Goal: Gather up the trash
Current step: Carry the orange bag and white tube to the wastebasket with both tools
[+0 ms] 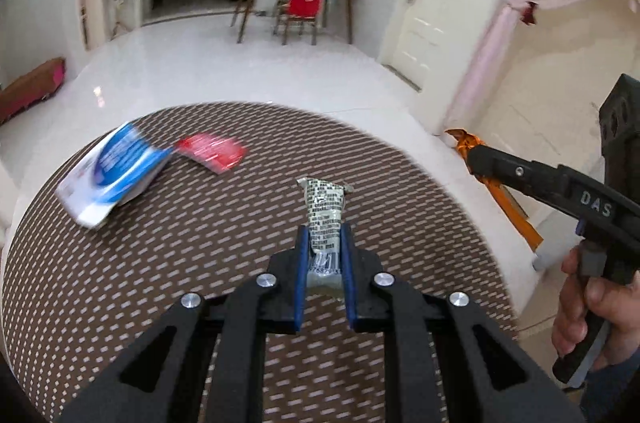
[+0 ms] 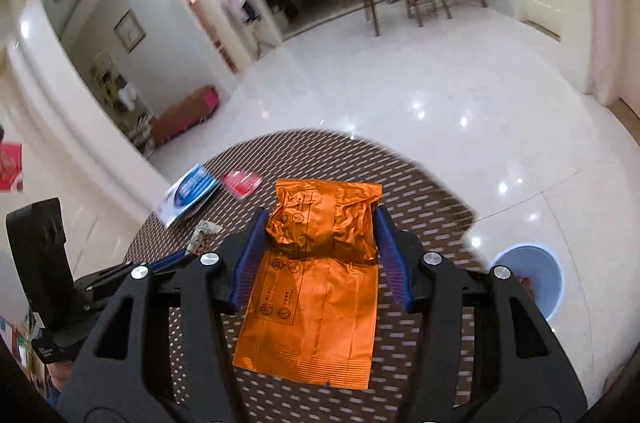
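So the left gripper (image 1: 324,247) is clamped on a small grey sachet (image 1: 325,213) with black print and a barcode, pinched between the blue pads (image 1: 303,263), and the sachet's far end sticks out past the tips above the round table (image 1: 200,263) with the brown woven cover. The right gripper (image 2: 320,243) is closed on an orange foil wrapper (image 2: 316,287); the crumpled upper part is squeezed between its fingers and the flat lower part hangs toward the camera. From the left wrist view, that wrapper is seen edge-on at the right, held out past the table's rim over the white floor (image 1: 240,71).

Still lying on the table's far left side: a blue and white packet (image 1: 114,173) and a red packet (image 1: 212,151) just beside it, corners nearly touching (blurred, so hard to tell).

A light blue bin (image 2: 528,279) is seen on the floor to the right of the table, with something dark reddish inside.
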Demonstrator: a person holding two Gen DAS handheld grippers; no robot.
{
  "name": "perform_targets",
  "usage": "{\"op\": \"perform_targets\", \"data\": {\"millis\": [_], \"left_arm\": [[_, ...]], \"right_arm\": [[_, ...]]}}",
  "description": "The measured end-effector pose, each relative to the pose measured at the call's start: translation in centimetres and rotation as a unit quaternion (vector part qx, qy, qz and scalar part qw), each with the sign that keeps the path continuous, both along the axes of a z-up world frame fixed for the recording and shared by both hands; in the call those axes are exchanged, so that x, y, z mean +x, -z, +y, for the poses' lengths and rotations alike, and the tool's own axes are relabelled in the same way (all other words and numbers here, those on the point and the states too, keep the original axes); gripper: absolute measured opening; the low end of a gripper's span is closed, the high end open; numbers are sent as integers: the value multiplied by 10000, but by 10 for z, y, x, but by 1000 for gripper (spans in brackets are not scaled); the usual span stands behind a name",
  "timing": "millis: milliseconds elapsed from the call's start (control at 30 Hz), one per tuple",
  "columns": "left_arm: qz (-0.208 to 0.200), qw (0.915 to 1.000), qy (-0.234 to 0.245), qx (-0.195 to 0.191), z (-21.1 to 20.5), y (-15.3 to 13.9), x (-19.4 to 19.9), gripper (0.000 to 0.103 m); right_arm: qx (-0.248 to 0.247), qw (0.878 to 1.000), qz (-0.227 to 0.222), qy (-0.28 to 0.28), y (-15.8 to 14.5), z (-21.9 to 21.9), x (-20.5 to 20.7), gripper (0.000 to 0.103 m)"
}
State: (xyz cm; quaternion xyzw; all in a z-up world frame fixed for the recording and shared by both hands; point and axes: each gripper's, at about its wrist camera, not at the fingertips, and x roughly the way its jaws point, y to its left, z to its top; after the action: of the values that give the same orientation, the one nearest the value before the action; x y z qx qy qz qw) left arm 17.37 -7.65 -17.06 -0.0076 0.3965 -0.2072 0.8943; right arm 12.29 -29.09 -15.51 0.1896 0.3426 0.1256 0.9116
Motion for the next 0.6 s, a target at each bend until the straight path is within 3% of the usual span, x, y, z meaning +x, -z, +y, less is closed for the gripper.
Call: {"op": "perform_targets", "data": {"millis": [300, 600], "left_arm": [[-101, 9961, 874, -57, -106, -18, 2, 15], [319, 9879, 1516, 51, -205, 6, 17, 15]], "right_arm": [[132, 9934, 9, 1136, 5, -115, -31, 53], [303, 9802, 319, 1930, 34, -203, -52, 53]]}}
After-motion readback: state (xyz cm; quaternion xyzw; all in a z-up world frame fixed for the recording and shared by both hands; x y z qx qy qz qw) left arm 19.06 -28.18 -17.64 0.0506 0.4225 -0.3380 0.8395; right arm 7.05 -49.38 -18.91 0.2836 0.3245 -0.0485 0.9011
